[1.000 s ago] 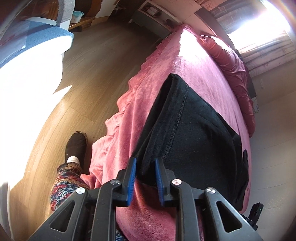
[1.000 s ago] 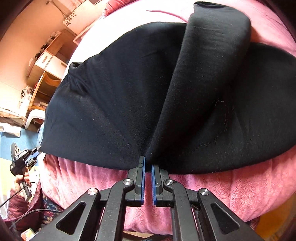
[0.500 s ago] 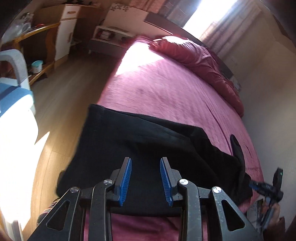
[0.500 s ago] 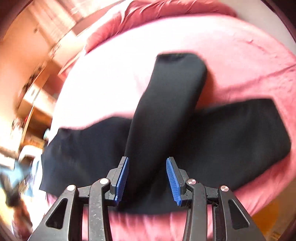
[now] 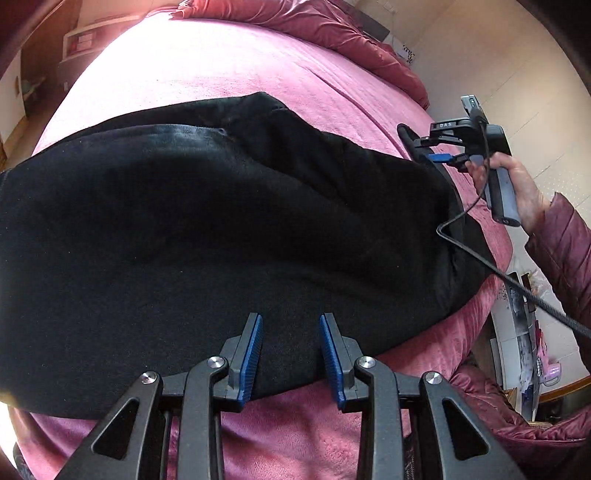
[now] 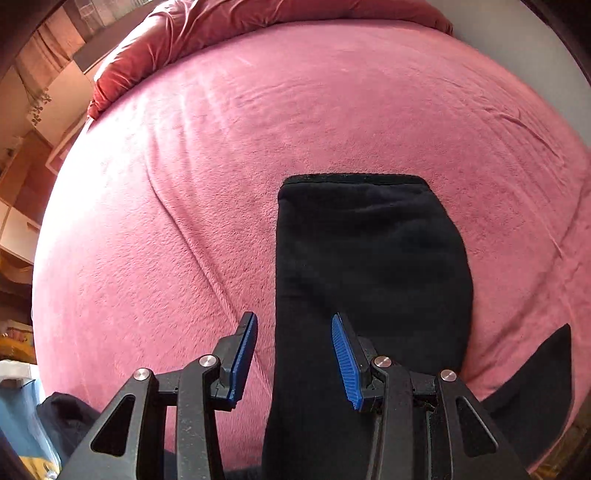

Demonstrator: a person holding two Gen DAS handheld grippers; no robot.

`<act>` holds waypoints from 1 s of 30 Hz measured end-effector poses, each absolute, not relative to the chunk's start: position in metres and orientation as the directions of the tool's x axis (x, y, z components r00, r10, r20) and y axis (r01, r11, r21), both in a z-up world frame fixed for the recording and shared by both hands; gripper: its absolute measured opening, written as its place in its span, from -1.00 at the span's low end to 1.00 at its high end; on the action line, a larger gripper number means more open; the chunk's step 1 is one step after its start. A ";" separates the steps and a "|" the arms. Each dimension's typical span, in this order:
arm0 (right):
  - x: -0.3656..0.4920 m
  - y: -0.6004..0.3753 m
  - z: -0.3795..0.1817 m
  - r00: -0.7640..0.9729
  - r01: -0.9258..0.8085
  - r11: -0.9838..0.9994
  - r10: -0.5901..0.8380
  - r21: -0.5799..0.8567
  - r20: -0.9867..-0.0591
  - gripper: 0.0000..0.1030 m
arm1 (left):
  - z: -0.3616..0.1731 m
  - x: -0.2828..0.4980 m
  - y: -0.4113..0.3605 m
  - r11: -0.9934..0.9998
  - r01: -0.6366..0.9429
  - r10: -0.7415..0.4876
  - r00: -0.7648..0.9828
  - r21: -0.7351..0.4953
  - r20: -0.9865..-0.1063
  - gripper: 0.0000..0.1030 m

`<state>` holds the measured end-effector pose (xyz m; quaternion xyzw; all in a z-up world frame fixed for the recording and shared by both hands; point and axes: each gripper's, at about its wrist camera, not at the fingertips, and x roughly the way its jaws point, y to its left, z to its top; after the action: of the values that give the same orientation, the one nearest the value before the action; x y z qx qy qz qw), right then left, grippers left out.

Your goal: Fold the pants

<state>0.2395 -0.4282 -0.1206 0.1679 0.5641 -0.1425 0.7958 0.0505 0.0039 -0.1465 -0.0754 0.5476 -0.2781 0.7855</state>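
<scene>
While I hover after laying the fold:
Left tongs (image 5: 290,354): parted, empty, above the pants (image 5: 207,229).
Right tongs (image 6: 293,360): just sprung apart, empty.
Pants: flat on bed (image 6: 332,110), leg toward twelve o'clock.

1. A pink plush bedspread (image 6: 332,110) is covering the whole bed, lying in shallow creases.
2. A darker red quilt (image 6: 207,33) is lying bunched along the far end of the bed.
3. Pale wooden furniture (image 6: 22,221) is standing off the bed's left side, next to a wall panel with small flower motifs (image 6: 37,107).
4. A white low shelf (image 5: 92,37) is standing beyond the bed's far left corner.
5. Something pink and pale, possibly a toy or bottle (image 5: 546,365), is resting by the cream wall; it is too blurred to identify.
</scene>
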 end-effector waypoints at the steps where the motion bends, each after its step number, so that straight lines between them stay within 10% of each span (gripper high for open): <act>1: 0.246 -0.429 -0.127 0.296 0.421 0.903 -0.047 0.086 -0.954 -0.14 | -0.148 0.051 0.005 0.834 0.349 -0.522 0.244 -0.428 -0.817 -0.37; 4: 0.257 -0.424 -0.139 0.251 0.404 0.915 -0.093 0.017 -0.964 -0.16 | -0.153 0.055 0.002 0.835 0.333 -0.523 0.234 -0.437 -0.820 -0.37; 7: 0.257 -0.415 -0.135 0.248 0.356 0.933 -0.145 -0.049 -0.958 -0.85 | -0.155 0.056 0.002 0.836 0.330 -0.523 0.235 -0.439 -0.819 -0.37; 21: 0.083 -0.507 -0.009 0.646 0.474 0.805 -0.042 0.357 -0.762 -0.88 | -0.152 0.060 0.008 0.835 0.326 -0.527 0.246 -0.443 -0.813 -0.37; 30: -0.056 -0.584 -0.072 0.653 0.641 0.567 -0.048 0.517 -0.756 -0.88 | -0.147 0.054 -0.001 0.842 0.333 -0.511 0.246 -0.423 -0.823 -0.37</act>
<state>-0.0559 -0.5841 -0.0716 0.4137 0.3580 -0.2129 0.8095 0.0540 -0.0009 -0.1471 -0.0806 0.5519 -0.2690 0.7852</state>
